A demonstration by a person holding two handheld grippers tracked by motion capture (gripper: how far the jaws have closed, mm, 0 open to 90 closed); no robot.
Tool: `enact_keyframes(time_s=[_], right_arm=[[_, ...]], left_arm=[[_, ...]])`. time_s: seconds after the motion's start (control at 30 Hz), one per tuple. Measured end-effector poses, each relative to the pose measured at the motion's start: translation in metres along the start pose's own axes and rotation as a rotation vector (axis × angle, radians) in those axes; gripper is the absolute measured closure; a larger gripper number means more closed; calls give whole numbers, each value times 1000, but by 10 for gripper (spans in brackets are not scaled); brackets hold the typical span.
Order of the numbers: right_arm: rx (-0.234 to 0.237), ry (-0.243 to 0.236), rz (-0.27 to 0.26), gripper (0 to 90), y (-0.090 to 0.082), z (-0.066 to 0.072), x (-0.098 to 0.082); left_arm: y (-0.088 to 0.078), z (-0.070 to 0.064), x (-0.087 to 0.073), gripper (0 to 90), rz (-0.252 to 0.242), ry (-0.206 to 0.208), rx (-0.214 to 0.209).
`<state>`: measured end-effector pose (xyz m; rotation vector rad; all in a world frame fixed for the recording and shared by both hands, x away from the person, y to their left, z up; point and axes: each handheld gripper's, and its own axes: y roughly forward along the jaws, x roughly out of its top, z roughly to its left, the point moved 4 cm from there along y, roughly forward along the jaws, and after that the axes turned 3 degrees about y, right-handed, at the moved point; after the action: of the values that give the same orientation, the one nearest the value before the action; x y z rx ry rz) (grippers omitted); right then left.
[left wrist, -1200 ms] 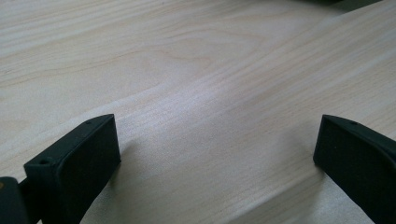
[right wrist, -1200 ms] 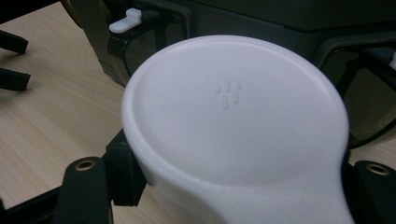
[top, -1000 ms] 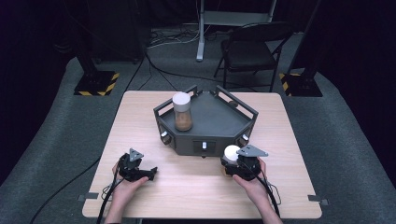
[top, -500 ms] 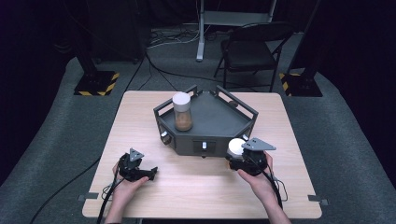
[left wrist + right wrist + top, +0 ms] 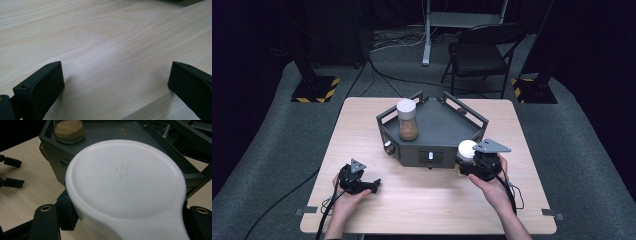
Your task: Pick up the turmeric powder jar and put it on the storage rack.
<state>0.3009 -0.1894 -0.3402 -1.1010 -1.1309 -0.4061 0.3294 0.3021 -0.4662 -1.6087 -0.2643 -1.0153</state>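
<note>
Movement on the right side sets this moment apart from the two earlier looks from above. One second ago the right claw [image 5: 468, 159] sat low on the worktop [image 5: 422, 200] in front of the grey tray [image 5: 437, 125], with the white-capped jar [image 5: 125, 187] near the middle of the tray's front wall. Now it has drifted to the right and slightly up, so the jar's white lid [image 5: 467, 147] lies level with the tray's front right corner, just beside its rim. In the right gripper view the lid is large and close, with the black jaws clamped against the jar's sides below it, so this claw is grasping the jar. Its contents cannot be seen from here.

A second jar [image 5: 407, 120], holding brown granules under a white cap, stands upright in the tray's left part, unmoved across all three looks. The left claw [image 5: 364, 185] has also stayed put: it rests on the bare worktop well to the left, jaws spread wide and holding nothing, as the left gripper view confirms.

The shift suggests the carried jar is being brought toward the tray, probably to be set down inside on the free right part. The tray's raised rail is the thing to clear first.
</note>
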Motion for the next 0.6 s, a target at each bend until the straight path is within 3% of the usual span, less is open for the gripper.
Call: enact_keyframes(time_s=[0.6], right_arm=[[-26,-1,-1,297,-6,3,31]], left_arm=[[0,0,0,2,-1,-1,0]])
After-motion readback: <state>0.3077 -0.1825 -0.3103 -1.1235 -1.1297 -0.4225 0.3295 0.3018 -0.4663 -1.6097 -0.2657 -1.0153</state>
